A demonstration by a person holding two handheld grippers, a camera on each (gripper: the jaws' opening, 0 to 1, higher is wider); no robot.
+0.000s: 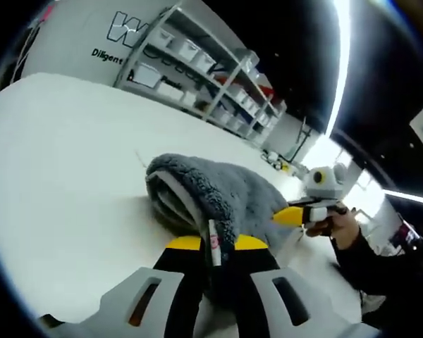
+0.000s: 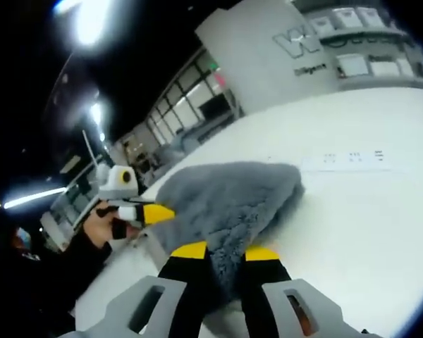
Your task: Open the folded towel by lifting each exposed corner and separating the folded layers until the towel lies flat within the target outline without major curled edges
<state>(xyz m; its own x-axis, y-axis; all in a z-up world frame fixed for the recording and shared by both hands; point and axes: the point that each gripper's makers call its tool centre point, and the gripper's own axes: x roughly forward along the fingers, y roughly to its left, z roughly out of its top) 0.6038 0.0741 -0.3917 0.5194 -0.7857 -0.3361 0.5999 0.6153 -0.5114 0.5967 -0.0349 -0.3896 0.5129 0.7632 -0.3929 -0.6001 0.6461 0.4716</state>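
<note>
Your left claw point(image 1: 215, 245) grips a towel point(image 1: 218, 193) corner carrying a white label, and your right claw point(image 2: 224, 252) is closed on the opposite edge of the same towel point(image 2: 229, 201). Both claws hold it from opposing sides, so the folded layers lie between them. Grey and fluffy, it sits bunched on the white tabletop point(image 1: 63, 176), not yet flat.

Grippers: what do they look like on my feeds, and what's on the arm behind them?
Left gripper and right gripper match: black fingers with yellow tips on pale grey slotted bases. The arm wears a dark sleeve.
</note>
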